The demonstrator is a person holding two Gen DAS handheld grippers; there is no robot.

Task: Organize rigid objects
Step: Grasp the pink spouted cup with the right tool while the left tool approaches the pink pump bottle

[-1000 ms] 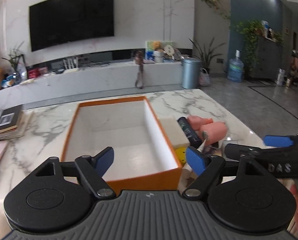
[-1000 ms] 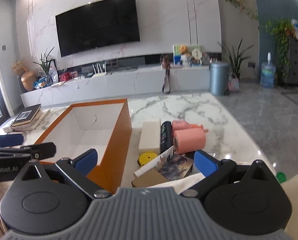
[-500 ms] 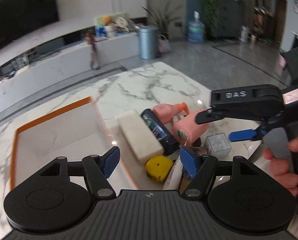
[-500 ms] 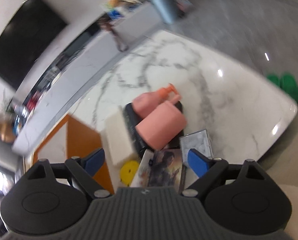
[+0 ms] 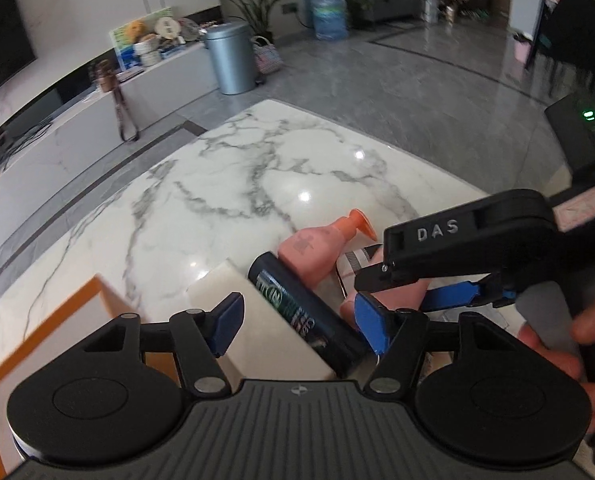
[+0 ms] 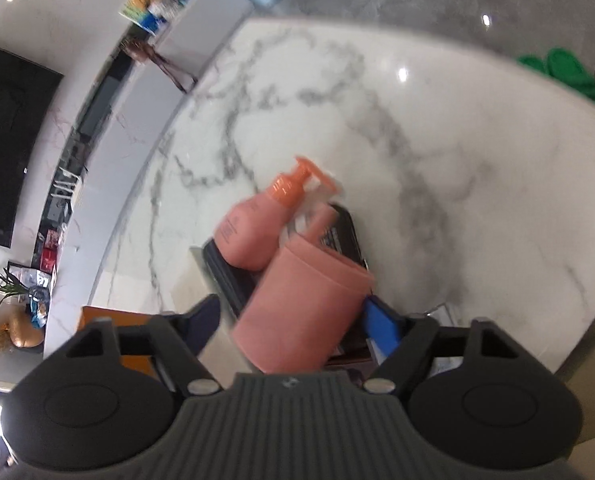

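The right tongs (image 6: pixel 293 322) are straddling the pink cylinder (image 6: pixel 301 312), spread and not yet clenched, amid the clutter near the desk's (image 5: pixel 257 184) near edge; the left tongs (image 5: pixel 297 322) are hovering released. Next: clench, lift toward the orange box (image 5: pixel 57 320).

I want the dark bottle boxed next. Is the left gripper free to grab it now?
Probably yes. The left gripper is open, with the dark bottle lying between its fingers. The white block presses alongside, and the right gripper works close by.
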